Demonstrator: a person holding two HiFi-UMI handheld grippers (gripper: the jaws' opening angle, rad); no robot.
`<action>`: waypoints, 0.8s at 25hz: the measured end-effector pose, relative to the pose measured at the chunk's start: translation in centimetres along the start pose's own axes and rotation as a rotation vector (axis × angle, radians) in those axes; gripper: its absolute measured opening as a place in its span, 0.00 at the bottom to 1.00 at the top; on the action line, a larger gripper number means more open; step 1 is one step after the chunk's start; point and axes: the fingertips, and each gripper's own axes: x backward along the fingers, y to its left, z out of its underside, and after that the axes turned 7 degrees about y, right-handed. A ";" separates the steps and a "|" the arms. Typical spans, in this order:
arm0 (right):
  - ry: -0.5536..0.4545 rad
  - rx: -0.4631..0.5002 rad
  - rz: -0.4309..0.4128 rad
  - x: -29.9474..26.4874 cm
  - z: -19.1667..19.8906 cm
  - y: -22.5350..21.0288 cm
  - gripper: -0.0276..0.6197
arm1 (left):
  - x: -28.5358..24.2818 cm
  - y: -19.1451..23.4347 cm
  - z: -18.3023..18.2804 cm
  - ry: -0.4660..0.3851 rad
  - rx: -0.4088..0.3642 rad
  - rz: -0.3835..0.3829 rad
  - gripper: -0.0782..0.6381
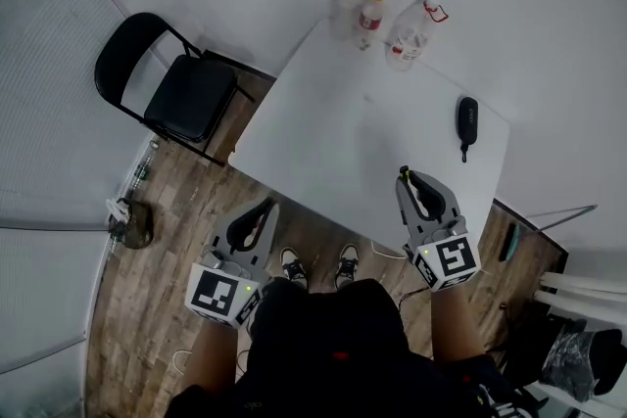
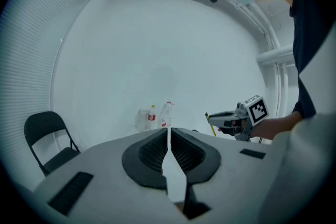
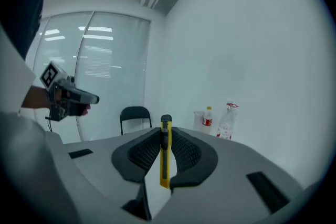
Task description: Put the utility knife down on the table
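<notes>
The yellow utility knife stands clamped upright between the pads of my right gripper, its black slider facing the camera. In the head view the right gripper hovers over the near edge of the white table, and only the knife's yellow tip shows. My left gripper is held off the table's near left corner, above the wooden floor. Its jaws meet at the tips with nothing between them. The left gripper view also catches the right gripper with the knife.
Two plastic bottles and a clear cup stand at the table's far end. A small black object lies near the right edge. A black folding chair stands to the left, and a bag lies on the floor.
</notes>
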 end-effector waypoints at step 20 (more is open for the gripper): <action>0.707 0.071 -0.249 -10.7 23.0 0.3 0.16 | -0.2 -0.4 1.7 0.065 0.048 -0.131 0.16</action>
